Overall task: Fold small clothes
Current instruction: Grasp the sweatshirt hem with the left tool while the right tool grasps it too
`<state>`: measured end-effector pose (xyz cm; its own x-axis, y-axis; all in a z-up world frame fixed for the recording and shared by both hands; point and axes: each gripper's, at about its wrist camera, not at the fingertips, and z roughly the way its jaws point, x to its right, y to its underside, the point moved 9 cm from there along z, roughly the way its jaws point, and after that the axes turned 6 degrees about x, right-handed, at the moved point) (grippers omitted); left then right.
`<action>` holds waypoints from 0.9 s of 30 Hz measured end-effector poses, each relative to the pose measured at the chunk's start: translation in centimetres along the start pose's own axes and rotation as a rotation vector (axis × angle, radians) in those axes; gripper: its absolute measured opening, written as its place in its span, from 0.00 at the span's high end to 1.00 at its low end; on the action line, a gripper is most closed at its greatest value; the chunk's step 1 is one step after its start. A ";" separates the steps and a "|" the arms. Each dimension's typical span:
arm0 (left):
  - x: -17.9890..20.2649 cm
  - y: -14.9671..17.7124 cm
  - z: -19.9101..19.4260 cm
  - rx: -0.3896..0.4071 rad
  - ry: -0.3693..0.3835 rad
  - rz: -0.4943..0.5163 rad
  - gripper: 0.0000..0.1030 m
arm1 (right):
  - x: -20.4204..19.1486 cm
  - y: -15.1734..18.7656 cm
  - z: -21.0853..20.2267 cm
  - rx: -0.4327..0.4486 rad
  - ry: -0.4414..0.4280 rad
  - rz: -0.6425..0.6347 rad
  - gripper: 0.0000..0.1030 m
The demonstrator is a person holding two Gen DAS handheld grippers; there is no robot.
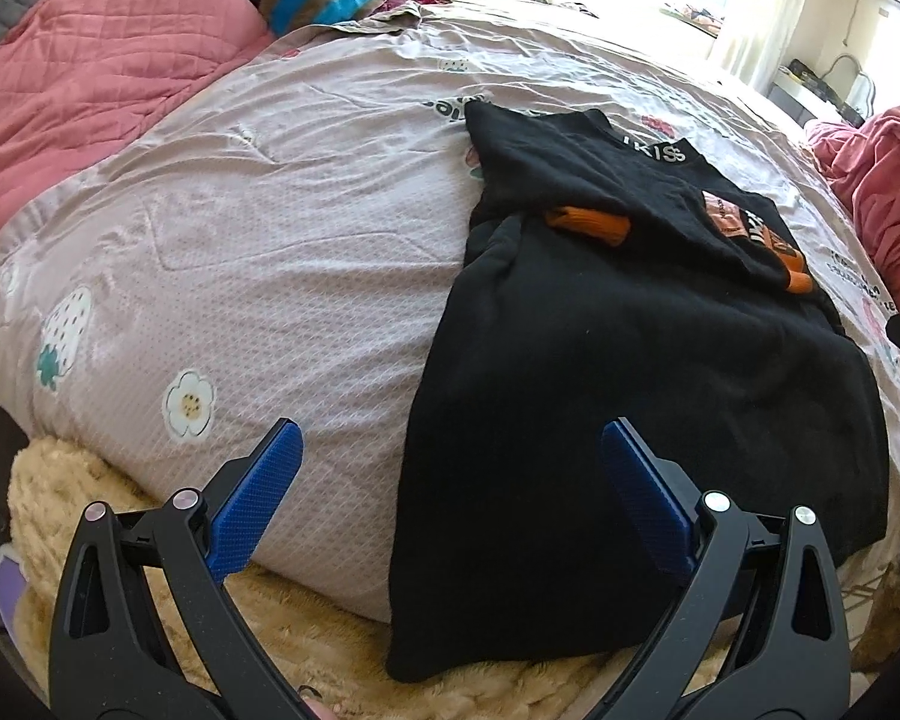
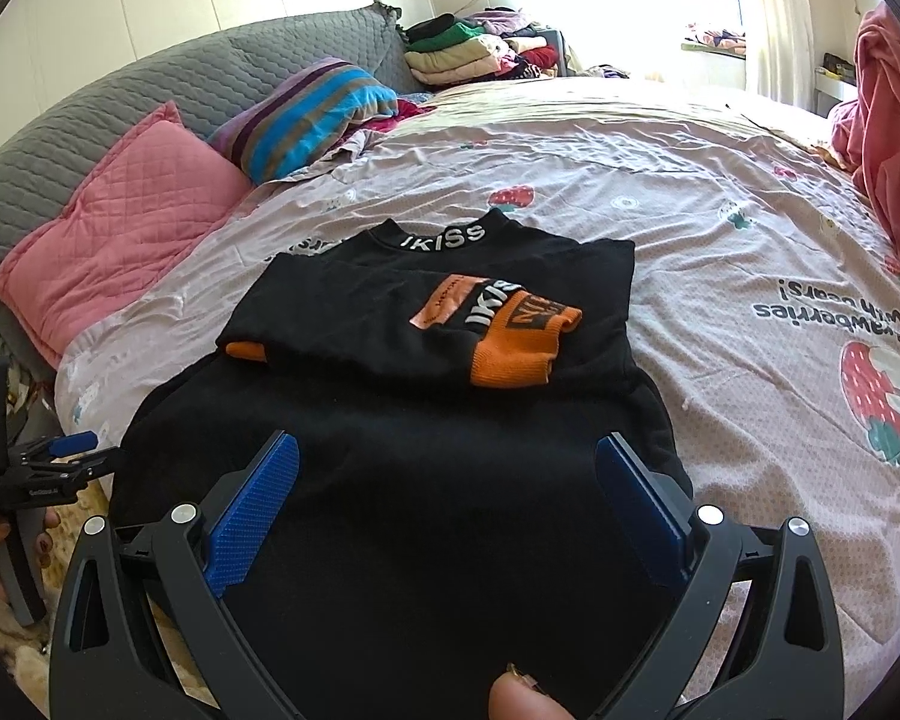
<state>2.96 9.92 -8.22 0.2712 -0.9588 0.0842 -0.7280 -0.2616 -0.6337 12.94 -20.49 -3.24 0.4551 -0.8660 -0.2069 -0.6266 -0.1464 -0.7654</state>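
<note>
A small black sweater (image 2: 426, 438) with orange cuffs (image 2: 513, 354) and a white-lettered collar lies flat on the bed, both sleeves folded across its chest. In the left wrist view the same sweater (image 1: 630, 420) hangs its hem over the bed's near edge. My left gripper (image 1: 450, 450) is open, above the sweater's lower left edge, nothing between its blue pads. My right gripper (image 2: 447, 462) is open too, hovering over the sweater's lower half. The left gripper (image 2: 75, 450) also shows at the left of the right wrist view, held in a hand.
The bed has a pink-lilac strawberry-print cover (image 2: 720, 276). A pink quilted pillow (image 2: 120, 228), a striped pillow (image 2: 312, 114) and a grey headboard sit at the left. Folded clothes (image 2: 468, 54) are stacked at the back. Pink fabric (image 2: 894, 138) lies at the right. A cream fluffy blanket (image 1: 78, 498) lines the near edge.
</note>
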 end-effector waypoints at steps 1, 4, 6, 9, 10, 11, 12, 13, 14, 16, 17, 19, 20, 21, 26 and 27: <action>-0.2 0.2 0.0 -0.005 -0.005 -0.001 0.09 | 0.0 0.1 0.0 -0.003 0.000 0.001 0.04; -0.4 1.0 0.3 -0.028 -0.009 -0.005 0.09 | 0.1 0.4 -0.1 -0.008 -0.005 0.004 0.04; -0.4 1.5 0.5 -0.037 -0.009 -0.002 0.09 | 0.1 0.7 -0.1 -0.015 -0.012 0.003 0.04; -0.2 2.2 0.6 -0.055 -0.010 0.011 0.09 | 0.2 1.3 -0.2 -0.033 -0.019 0.001 0.04; -0.2 2.4 0.7 -0.058 -0.012 0.014 0.09 | 0.3 1.5 -0.1 -0.040 -0.018 0.000 0.04; -0.2 2.7 0.7 -0.064 -0.013 0.020 0.09 | 0.4 1.8 -0.1 -0.050 -0.018 0.000 0.04; -0.2 2.9 0.7 -0.068 -0.015 0.022 0.09 | 0.5 2.1 -0.1 -0.062 -0.020 0.002 0.04; -0.3 3.3 0.8 -0.075 -0.014 0.021 0.09 | 0.6 2.6 -0.2 -0.075 -0.027 0.008 0.04; -0.3 3.7 0.9 -0.084 -0.010 0.018 0.09 | 0.7 3.0 -0.3 -0.090 -0.035 0.017 0.04; -0.4 4.4 1.1 -0.099 0.010 0.002 0.09 | 0.9 3.6 -0.2 -0.109 -0.040 0.033 0.04; -0.4 4.7 1.0 -0.104 0.024 -0.006 0.09 | 1.0 4.0 -0.3 -0.117 -0.040 0.037 0.04; -0.3 5.0 0.8 -0.106 0.055 -0.022 0.15 | 1.2 4.4 -0.5 -0.129 -0.032 0.037 0.04; -0.2 5.0 0.5 -0.101 0.067 -0.022 0.21 | 1.3 4.6 -0.7 -0.133 -0.025 0.032 0.04; -0.1 5.0 0.3 -0.098 0.073 -0.022 0.25 | 1.3 4.6 -0.8 -0.134 -0.019 0.029 0.04; 0.3 5.1 -0.3 -0.098 0.118 -0.036 0.52 | 1.8 4.2 -2.0 -0.124 0.009 0.011 0.04; 0.4 5.2 -0.4 -0.100 0.127 -0.034 0.54 | 1.9 4.1 -2.3 -0.123 0.012 0.008 0.04</action>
<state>-0.94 8.12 -11.13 0.2192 -0.9539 0.2049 -0.7805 -0.2974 -0.5498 9.81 -23.82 -5.35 0.4428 -0.8729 -0.2049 -0.7035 -0.1965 -0.6829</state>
